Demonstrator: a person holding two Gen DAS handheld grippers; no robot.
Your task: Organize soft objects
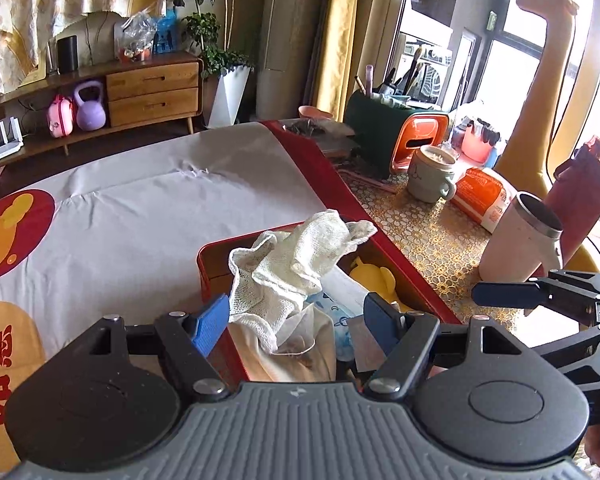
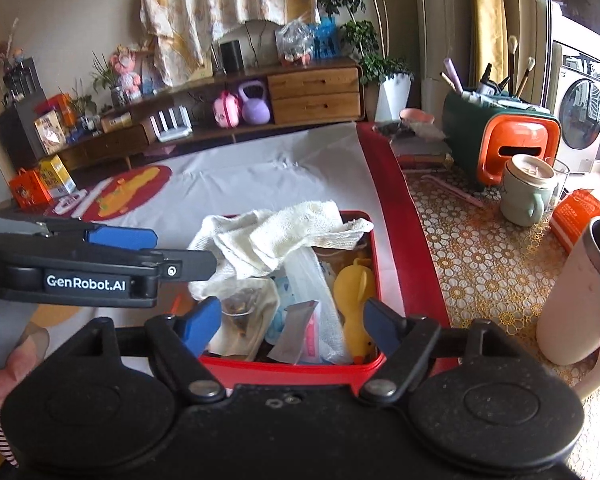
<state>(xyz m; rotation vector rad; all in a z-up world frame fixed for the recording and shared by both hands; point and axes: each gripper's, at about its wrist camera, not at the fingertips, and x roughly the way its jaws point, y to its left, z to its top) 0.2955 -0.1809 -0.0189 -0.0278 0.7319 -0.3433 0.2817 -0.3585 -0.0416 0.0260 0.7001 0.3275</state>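
A red box [image 2: 292, 368] stands on the white table cover, near its red border. A white mesh cloth [image 2: 276, 236] is heaped over the box's far half, with one corner lying on the rim. Under the cloth lie a yellow rubber duck [image 2: 354, 292], a white face mask [image 2: 312, 276] and a pale pouch [image 2: 240, 312]. My right gripper [image 2: 292, 320] hovers open over the near rim, pads clear of the contents. My left gripper [image 1: 296, 324] is open over the box's left side. The mesh cloth [image 1: 296, 260] rises loosely between its blue pads, which do not squeeze it.
On the lace mat to the right stand a white tumbler [image 2: 576, 300], a green mug [image 2: 526, 192], an orange packet [image 2: 576, 216] and an orange-and-green organizer [image 2: 512, 148]. A dark red bottle [image 1: 580, 196] stands behind the tumbler. A thumb [image 2: 8, 368] shows at the lower left.
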